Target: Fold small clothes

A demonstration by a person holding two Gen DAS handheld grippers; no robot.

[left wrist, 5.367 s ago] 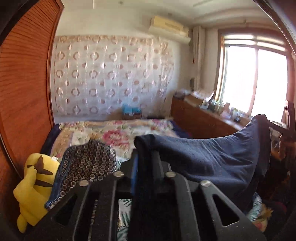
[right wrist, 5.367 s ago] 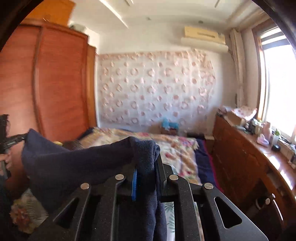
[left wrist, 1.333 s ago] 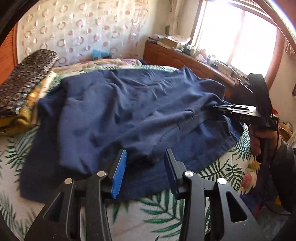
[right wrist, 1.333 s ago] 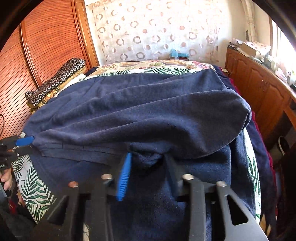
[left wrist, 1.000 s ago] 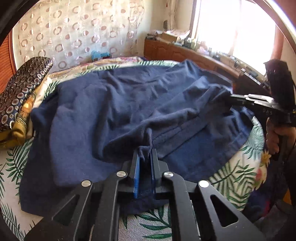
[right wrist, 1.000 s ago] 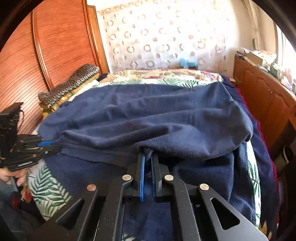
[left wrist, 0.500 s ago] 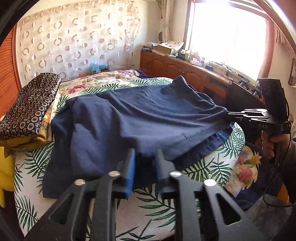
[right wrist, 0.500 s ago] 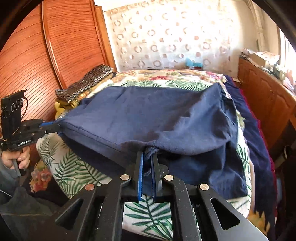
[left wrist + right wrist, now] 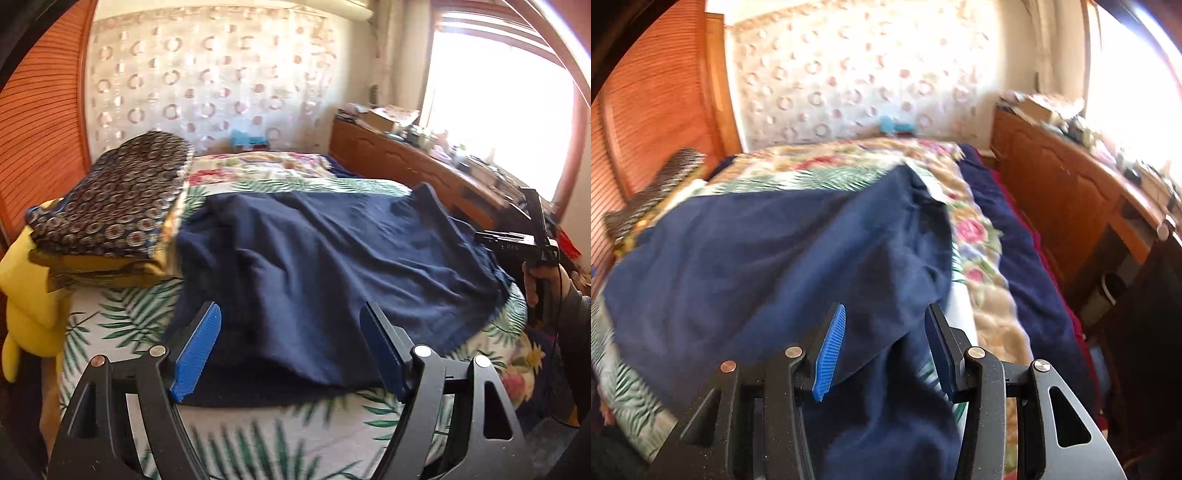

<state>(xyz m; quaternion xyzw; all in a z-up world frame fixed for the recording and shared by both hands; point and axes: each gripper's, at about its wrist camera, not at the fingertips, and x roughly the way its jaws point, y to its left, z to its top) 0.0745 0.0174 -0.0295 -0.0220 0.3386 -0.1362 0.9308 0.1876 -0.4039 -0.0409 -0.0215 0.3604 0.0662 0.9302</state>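
Released a moment ago: navy garment (image 9: 332, 266) no longer pinched, now spread on the leaf-print bedspread (image 9: 122, 317) with its folded hem toward the near edge. Left gripper (image 9: 291, 350) opening, jaws wide and off the cloth, near hem seen between them at twelve o'clock but untouched. Right gripper (image 9: 882, 343) opening too, jaws apart; cloth hangs between them, pads apparently not pressing, though blur hides the exact gap. Seen from the left wrist, right gripper (image 9: 517, 245) held at three o'clock by a hand (image 9: 539, 280), just off the garment's right corner. Long axis of the garment runs nine to three across the bed, so each gripper sits nearest its own end. Stack of patterned folded clothes (image 9: 110, 206) at ten o'clock, beside a yellow plush toy (image 9: 29, 295). Next fold probably calls for regripping both near corners.
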